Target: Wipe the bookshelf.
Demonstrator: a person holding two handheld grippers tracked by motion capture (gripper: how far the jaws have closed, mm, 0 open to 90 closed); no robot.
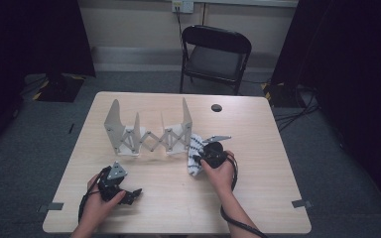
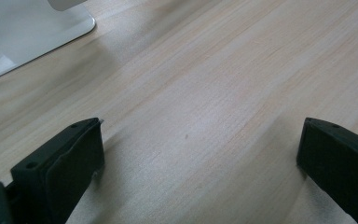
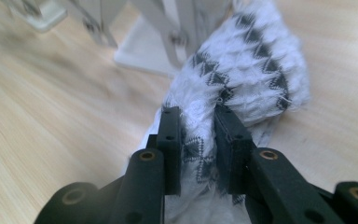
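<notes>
Looking down from the high view, one pale wooden tabletop (image 1: 258, 198) carries a white folding rack (image 1: 149, 133) with scissor-jointed slats and upright panels; nothing hangs on it. A white knitted cloth (image 1: 194, 153) with dark zigzag patterning lies on the tabletop against the rack's right end, under the right tool (image 1: 206, 154). The left tool (image 1: 129, 194) rests near the front left edge, well apart from the cloth. One black folding chair (image 1: 216, 54) stands beyond the tabletop. From the left gripper view, the left tool (image 2: 200, 149) stands wide, its two black jaws over bare wood grain, nothing between them. From the right gripper view, the right tool (image 3: 198, 140) stands narrow, its jaws pinching a fold of the fuzzy cloth (image 3: 251, 70), beside the rack's white foot (image 3: 144, 53).
</notes>
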